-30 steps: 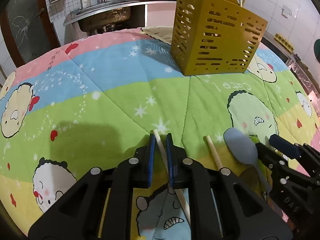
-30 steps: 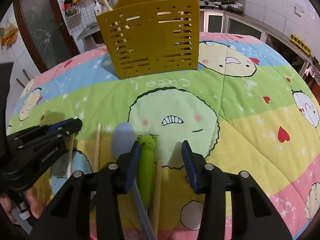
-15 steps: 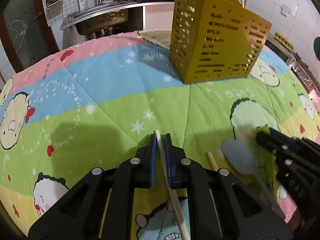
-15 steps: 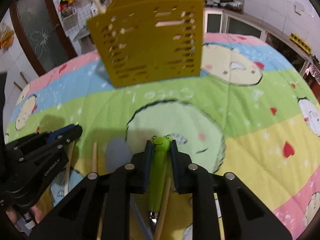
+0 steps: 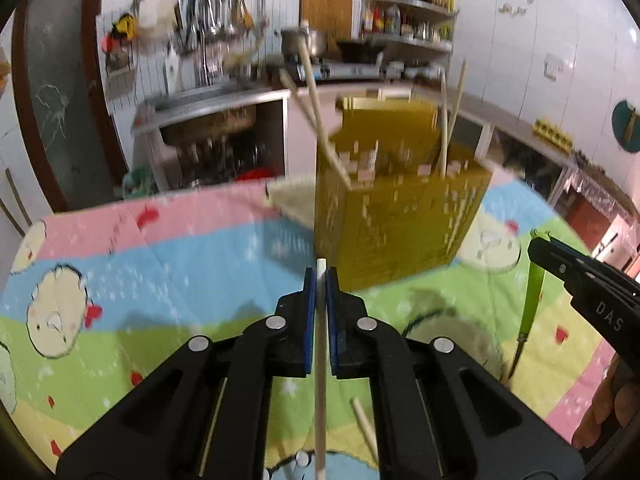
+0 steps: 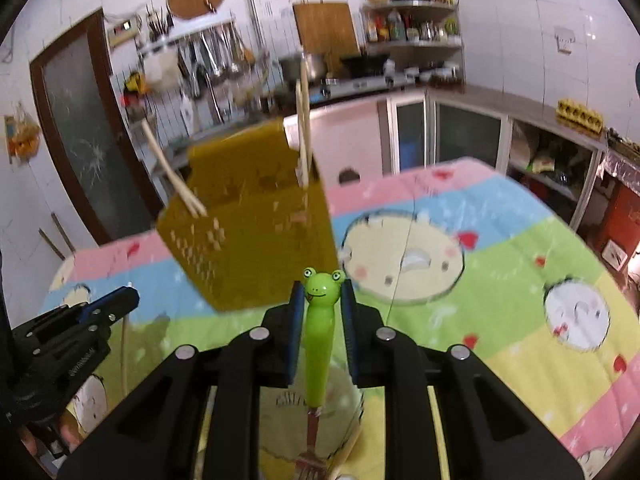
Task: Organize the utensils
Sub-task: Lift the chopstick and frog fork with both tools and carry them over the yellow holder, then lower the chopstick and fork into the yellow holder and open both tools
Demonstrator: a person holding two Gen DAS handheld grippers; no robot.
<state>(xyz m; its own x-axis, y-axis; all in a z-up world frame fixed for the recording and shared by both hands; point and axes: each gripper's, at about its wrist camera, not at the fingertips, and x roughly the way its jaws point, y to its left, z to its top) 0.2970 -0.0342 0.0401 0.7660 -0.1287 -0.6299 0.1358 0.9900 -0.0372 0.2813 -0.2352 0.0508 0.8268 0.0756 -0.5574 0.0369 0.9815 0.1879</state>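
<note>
My left gripper (image 5: 320, 276) is shut on a pale wooden chopstick (image 5: 320, 380), lifted above the quilted table cover. My right gripper (image 6: 322, 292) is shut on a fork with a green frog handle (image 6: 319, 344), tines hanging down (image 6: 310, 466). The yellow perforated utensil holder (image 5: 396, 216) stands ahead of both grippers with several chopsticks (image 5: 316, 108) leaning in it; it also shows in the right wrist view (image 6: 256, 236). In the left wrist view the right gripper (image 5: 576, 280) holds the green fork (image 5: 532, 296). The left gripper (image 6: 80, 328) shows in the right view.
Another chopstick (image 5: 364, 428) lies on the colourful cartoon cover (image 5: 120, 280) below my left gripper. A sink counter (image 5: 200, 108) and shelves with kitchenware (image 6: 412, 36) stand behind the table. Cabinets (image 6: 480, 132) run along the right wall.
Both grippers have risen from the cover with their utensils, the chopstick and the frog fork, and tilted up toward the yellow holder. The blue spoon has dropped out of view.
</note>
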